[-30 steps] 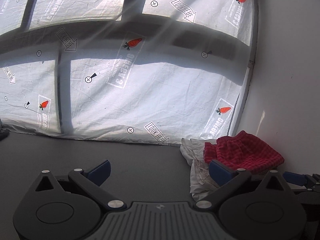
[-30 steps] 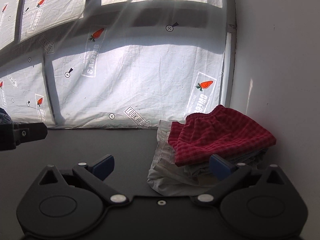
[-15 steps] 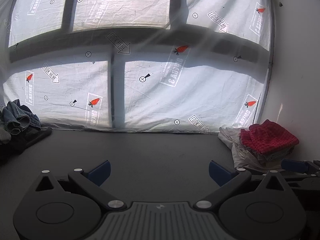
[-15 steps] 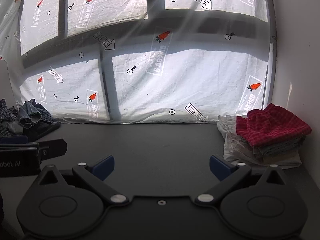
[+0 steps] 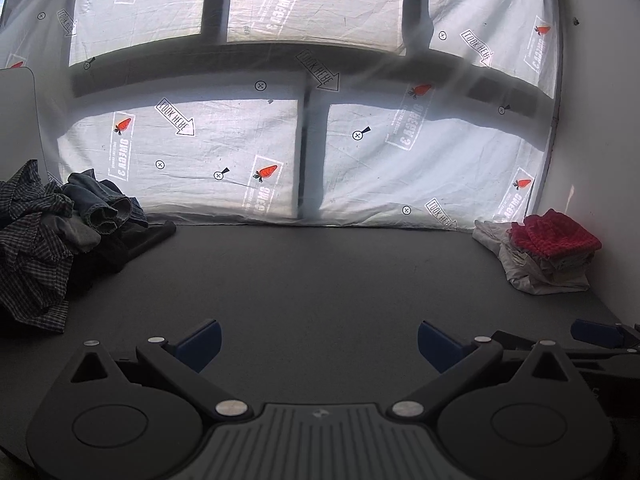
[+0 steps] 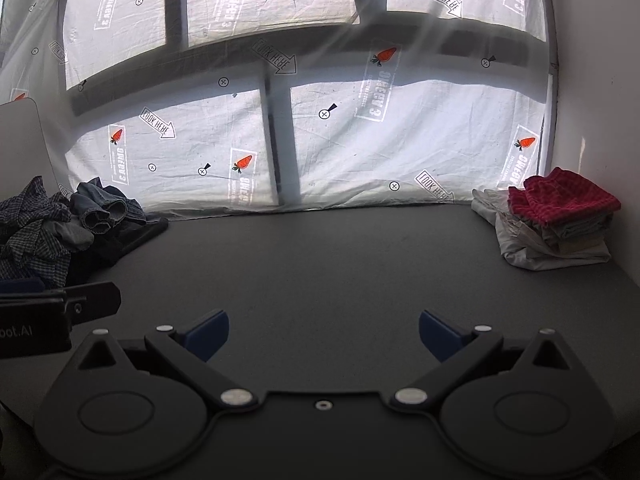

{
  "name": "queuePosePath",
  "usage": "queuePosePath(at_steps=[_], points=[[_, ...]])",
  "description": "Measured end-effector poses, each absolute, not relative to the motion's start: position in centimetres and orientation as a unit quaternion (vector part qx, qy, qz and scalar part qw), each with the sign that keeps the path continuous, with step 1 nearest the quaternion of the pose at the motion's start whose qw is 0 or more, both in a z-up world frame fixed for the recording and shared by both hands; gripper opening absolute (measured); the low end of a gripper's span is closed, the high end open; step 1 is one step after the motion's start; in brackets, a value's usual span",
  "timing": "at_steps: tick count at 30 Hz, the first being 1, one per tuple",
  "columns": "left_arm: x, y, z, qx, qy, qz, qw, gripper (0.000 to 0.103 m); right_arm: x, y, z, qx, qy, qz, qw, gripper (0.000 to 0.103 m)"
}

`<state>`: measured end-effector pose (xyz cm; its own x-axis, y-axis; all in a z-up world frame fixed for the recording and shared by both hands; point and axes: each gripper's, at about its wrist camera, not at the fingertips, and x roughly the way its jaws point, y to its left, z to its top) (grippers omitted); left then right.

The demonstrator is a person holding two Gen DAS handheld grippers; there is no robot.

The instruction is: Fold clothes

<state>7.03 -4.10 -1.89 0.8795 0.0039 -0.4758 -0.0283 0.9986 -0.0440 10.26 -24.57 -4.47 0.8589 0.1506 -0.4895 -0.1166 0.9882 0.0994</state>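
Observation:
A stack of folded clothes with a red checked garment on top sits at the far right of the dark table; it also shows in the right wrist view, red garment on top. A heap of unfolded clothes, with a dark checked shirt and denim, lies at the far left; it shows in the right wrist view too. My left gripper is open and empty above the table. My right gripper is open and empty beside it.
A sheet printed with carrots and arrows hangs over the window behind the table. A white wall closes the right side. A pale panel stands at the far left. The left gripper's side shows at the right wrist view's left edge.
Both grippers have drawn back and swung left, away from the folded stack. The stack now looks small at the far right, and the unfolded heap has come into view at the left.

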Motion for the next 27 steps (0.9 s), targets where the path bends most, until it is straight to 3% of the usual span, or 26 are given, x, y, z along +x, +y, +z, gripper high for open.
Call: queuePosePath(at_steps=[12, 27], points=[[-0.4, -0.3, -2.7, -0.023, 0.255, -0.001, 0.967, 0.103, 0.9, -19.8, -4.5, 0.016, 0.265, 0.061, 0.962, 0.103], [-3.0, 0.6, -2.9, -0.023, 0.251, -0.009, 0.968, 0.103, -2.3, -18.6, -4.2, 0.010, 0.253, 0.055, 0.966, 0.103]])
